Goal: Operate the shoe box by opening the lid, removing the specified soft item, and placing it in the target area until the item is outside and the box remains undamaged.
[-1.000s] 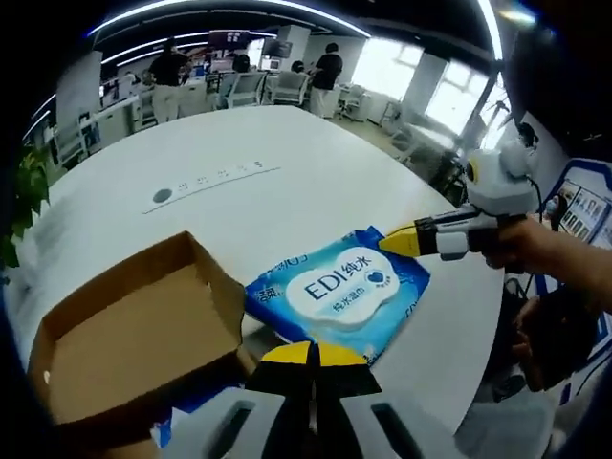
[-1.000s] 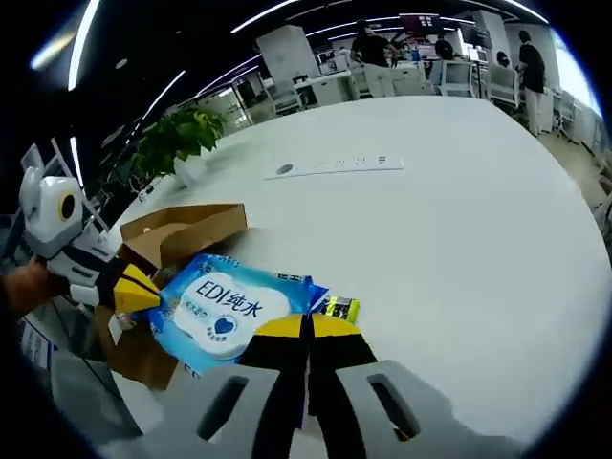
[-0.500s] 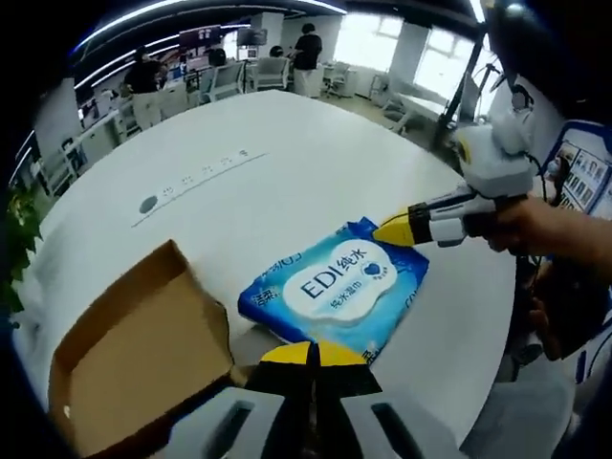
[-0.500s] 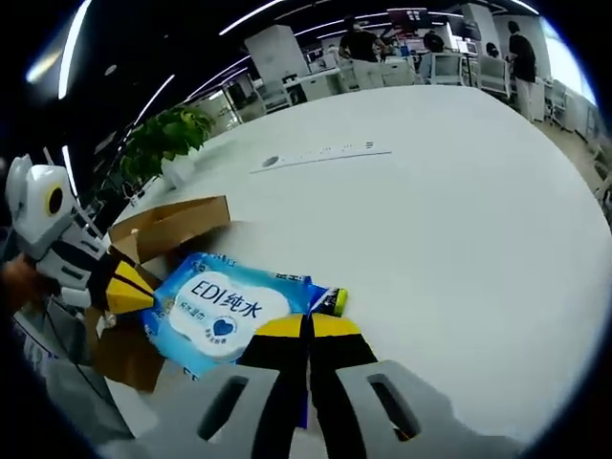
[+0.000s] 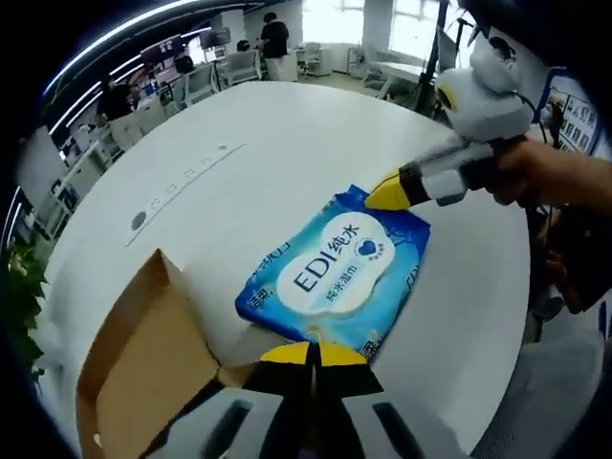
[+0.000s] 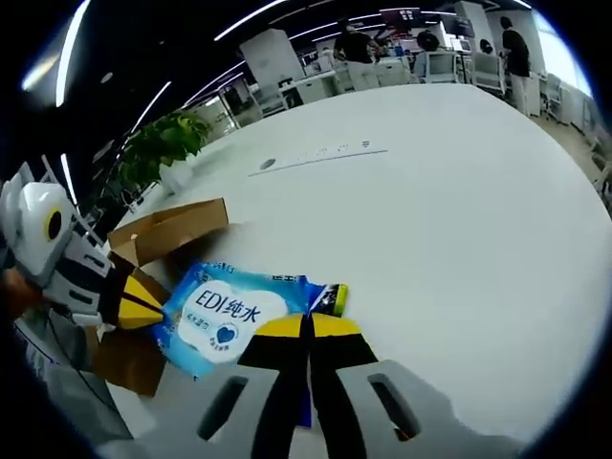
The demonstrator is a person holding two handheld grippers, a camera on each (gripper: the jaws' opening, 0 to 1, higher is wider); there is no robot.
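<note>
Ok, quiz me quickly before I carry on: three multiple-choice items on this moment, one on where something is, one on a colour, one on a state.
1. Where does the wipes pack lie?
A. on the white table beside the box
B. inside the box
C. on the floor

2. What colour is the pack's wrapper mainly?
A. red
B. blue
C. green

3. How do the left gripper's jaws stand?
A. wide apart
B. closed together
C. clamped on the box flap

Answers: 1 A, the pack rests on the table next to the open cardboard box. 2 B, blue wrapper with a white label. 3 B, the yellow tips meet with no gap and nothing visible between them.
</note>
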